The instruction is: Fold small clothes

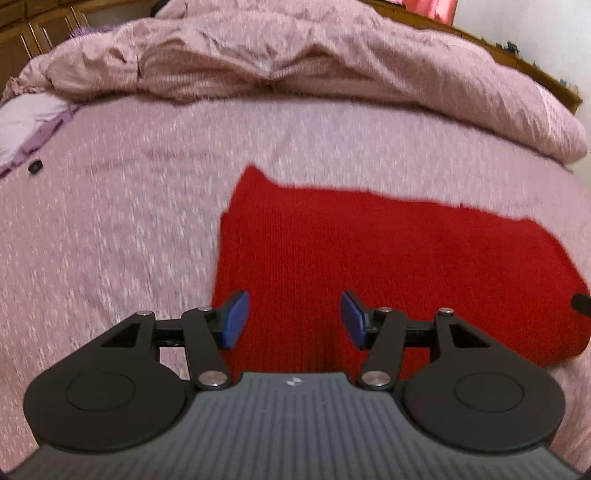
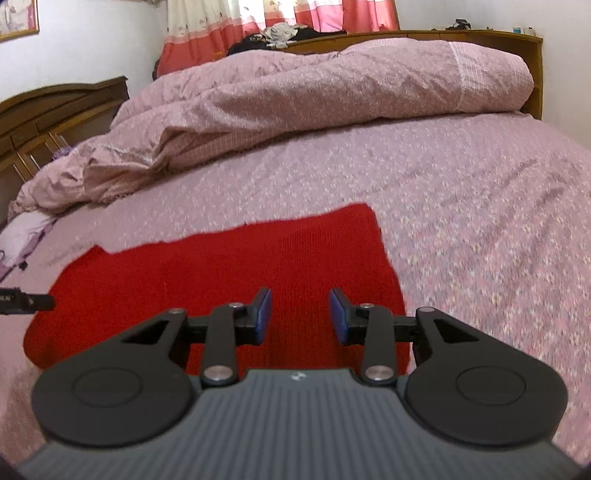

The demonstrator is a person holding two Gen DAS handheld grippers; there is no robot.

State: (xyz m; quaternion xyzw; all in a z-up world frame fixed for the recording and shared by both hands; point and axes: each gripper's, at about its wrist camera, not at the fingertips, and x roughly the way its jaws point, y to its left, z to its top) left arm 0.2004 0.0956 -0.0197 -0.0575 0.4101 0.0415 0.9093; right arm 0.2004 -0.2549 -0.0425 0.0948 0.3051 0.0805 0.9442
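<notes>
A red knitted garment (image 1: 388,273) lies flat on a bed sheet (image 1: 110,240) of pink with small pale flecks. The left gripper (image 1: 293,319) hovers over the garment's near-left part, its blue pads (image 1: 236,319) spread wide with only red knit showing between them, nothing grasped. The right gripper (image 2: 300,316) hangs over the garment's near-right part in the right wrist view, where the same red knitted garment (image 2: 229,280) fills the middle; its blue pads (image 2: 263,317) are likewise parted and hold nothing.

Beyond the garment, a rumpled pink duvet (image 2: 314,96) is heaped along the far side of the bed, against a wooden headboard (image 2: 480,37). Red and cream curtains (image 2: 280,22) hang behind the headboard. To the garment's left lies a white and purple cloth (image 1: 26,125), with a small black object (image 1: 35,167) on the sheet just beside it.

A small pale logo mark sits on each gripper's ribbed grey body, too small to read. No other writing is legible.
</notes>
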